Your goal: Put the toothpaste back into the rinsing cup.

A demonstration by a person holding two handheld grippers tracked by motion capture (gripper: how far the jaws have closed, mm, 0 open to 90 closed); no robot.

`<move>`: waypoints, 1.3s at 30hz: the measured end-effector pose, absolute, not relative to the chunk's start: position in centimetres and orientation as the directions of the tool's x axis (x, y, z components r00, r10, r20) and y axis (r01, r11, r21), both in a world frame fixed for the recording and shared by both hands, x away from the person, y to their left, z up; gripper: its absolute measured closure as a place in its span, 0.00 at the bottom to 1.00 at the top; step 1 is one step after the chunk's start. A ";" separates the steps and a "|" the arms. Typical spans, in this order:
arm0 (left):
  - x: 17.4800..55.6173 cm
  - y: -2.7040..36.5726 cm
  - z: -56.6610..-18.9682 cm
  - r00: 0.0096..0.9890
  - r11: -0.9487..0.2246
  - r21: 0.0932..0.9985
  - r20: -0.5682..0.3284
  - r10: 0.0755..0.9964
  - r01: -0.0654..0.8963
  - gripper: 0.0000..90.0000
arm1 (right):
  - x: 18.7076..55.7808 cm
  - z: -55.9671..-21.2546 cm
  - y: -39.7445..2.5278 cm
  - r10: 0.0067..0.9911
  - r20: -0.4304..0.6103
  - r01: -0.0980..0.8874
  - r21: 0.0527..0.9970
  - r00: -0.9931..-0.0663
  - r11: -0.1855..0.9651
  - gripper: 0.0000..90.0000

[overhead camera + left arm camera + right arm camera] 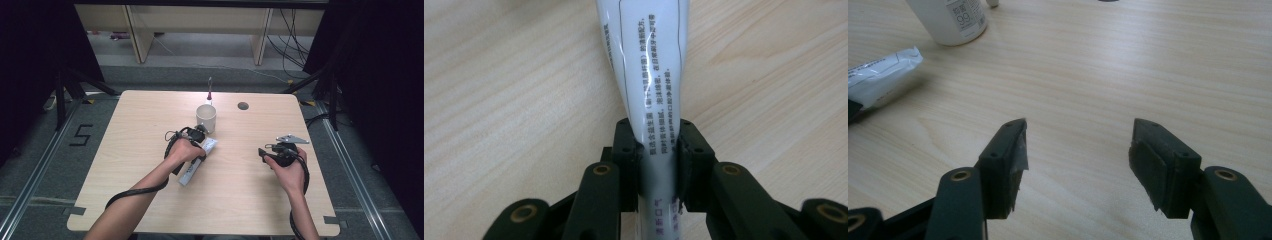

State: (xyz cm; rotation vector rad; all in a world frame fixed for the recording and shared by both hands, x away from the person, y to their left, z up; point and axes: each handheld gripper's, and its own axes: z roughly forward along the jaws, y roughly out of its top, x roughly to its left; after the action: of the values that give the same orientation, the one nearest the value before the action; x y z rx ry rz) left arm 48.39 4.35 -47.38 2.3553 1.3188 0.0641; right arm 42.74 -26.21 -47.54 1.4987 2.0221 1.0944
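"99" on mug (955, 20), "5" on floor (81, 134), Chinese print on tube (651, 75)

The table (150, 200) is seen from above in the high view; it is viewed closely past each gripper's fingers, the white tube (878, 75) being shared by all 3.

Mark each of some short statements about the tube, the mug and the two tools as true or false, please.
1. The left tool is shut on the white tube. True.
2. The right tool holds the mug. False: its jaws stand open with nothing between them.
3. The mug stands upright on the table. True.
4. The tube lies inside the mug. False: it is beside the mug, near the table surface.
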 end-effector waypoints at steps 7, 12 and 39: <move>48.1 5.5 -46.0 0.631 -0.496 0.516 -0.116 0.767 0.698 0.82 | 42.8 -47.6 -26.6 0.929 0.110 0.608 0.782 -0.354 0.139 0.45; 47.7 6.2 -45.3 0.662 -0.476 0.610 -0.111 0.741 0.634 0.82 | 42.7 -47.5 -26.6 0.931 0.103 0.598 0.790 -0.349 0.137 0.46; 46.4 10.3 -44.8 0.649 -0.135 0.949 -0.087 0.756 0.284 0.83 | 42.9 -48.1 -26.4 0.932 0.102 0.592 0.795 -0.348 0.135 0.46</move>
State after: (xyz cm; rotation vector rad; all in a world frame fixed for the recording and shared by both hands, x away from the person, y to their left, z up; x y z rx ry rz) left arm 46.36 10.25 -44.77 1.7090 0.8517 0.5070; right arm 42.87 -26.45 -48.10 1.4634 1.9987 1.0866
